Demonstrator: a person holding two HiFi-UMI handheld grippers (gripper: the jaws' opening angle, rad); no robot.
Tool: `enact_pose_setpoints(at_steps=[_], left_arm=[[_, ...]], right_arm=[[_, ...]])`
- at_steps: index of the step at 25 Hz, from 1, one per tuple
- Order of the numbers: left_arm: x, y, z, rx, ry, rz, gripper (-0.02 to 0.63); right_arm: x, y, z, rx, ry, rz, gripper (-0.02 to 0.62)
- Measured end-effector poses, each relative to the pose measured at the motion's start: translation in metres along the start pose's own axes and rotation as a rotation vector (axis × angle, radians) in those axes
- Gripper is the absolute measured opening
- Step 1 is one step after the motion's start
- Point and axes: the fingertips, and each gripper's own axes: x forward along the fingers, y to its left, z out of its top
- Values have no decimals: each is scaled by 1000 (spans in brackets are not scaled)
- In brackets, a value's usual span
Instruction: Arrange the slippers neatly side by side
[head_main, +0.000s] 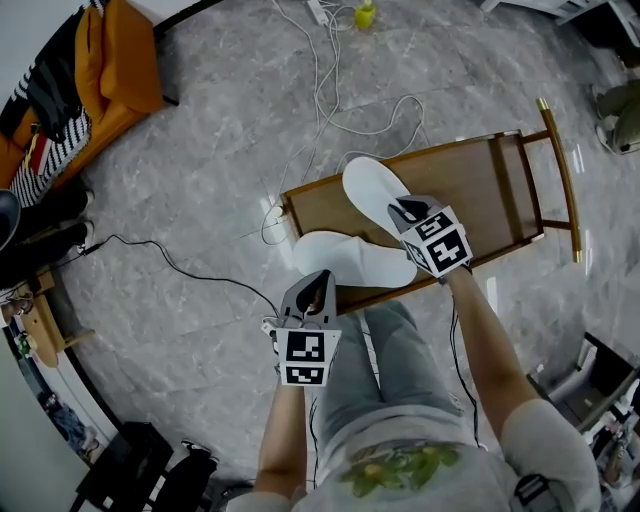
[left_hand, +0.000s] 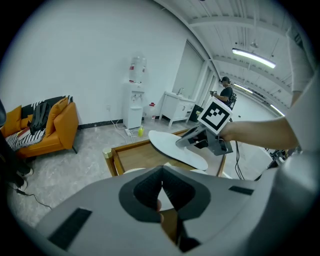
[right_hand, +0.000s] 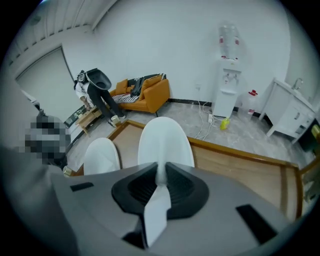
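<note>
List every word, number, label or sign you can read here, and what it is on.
Readable words or numbers: none.
Left gripper and right gripper cubes: black-and-white square markers, no letters.
Slippers: plain white.
Shirt print and water dispenser: too blurred to read anything.

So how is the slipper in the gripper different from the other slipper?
The held slipper is pinched in the right gripper and lifted above the wooden table; the other slipper lies flat on it. The held slipper is farther out; the other slipper is by the near edge. Both are plain white.
</note>
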Motion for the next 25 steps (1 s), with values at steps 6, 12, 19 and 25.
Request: enact_pose_setpoints(at_steps=[6, 12, 19, 25], left_arm=[[0, -3, -4, 6, 7, -10, 15], [1, -6, -4, 18, 8, -18, 15], [2, -8, -8, 22, 11, -26, 15], [2, -10, -13, 26, 21, -31, 15]], right_arm=[[-4, -15, -6, 152, -10, -72, 43], [-7, -19, -13, 278, -29, -118, 43], [-10, -33, -20, 451, -65, -190, 40], [-10, -29, -18, 420, -89, -180, 60]])
